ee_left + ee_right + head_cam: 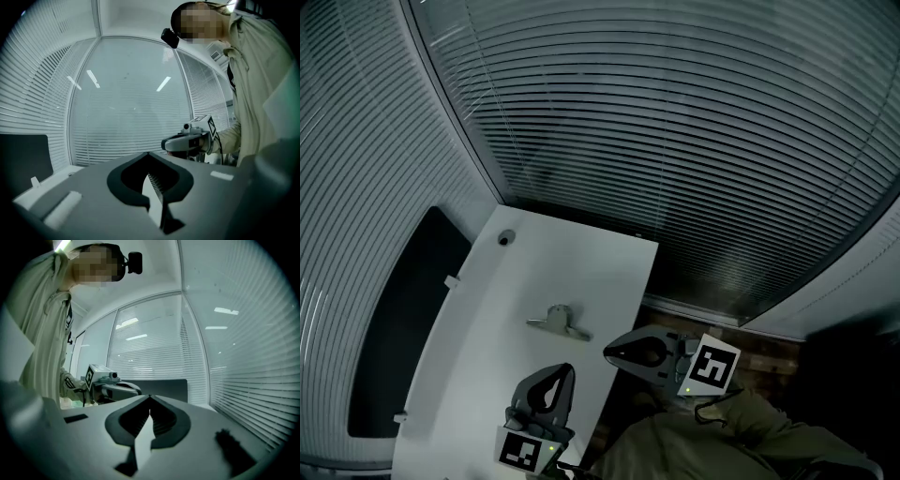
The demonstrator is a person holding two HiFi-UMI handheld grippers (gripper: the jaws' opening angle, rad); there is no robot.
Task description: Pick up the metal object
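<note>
**Bench** point(581, 272): white, long, mostly bare.

**Right gripper** point(609, 353): I read its jaws as closed with nothing between them. It sits just off the bench's right edge, near the object.

**Left gripper** point(569, 368): its jaws are also closed and empty. It sits over the bench's near end, tips toward the object.

**Metal object** point(558, 321): lies flat around mid-bench, closer to the right edge. It is a thin grey bar with a raised block at its middle. I judge it rigid, dense for its size, and slick on the flat. I would open the jaws and take it across the raised block.

**Small dark round item** point(505, 238): near the far left corner, too small to identify.
</note>
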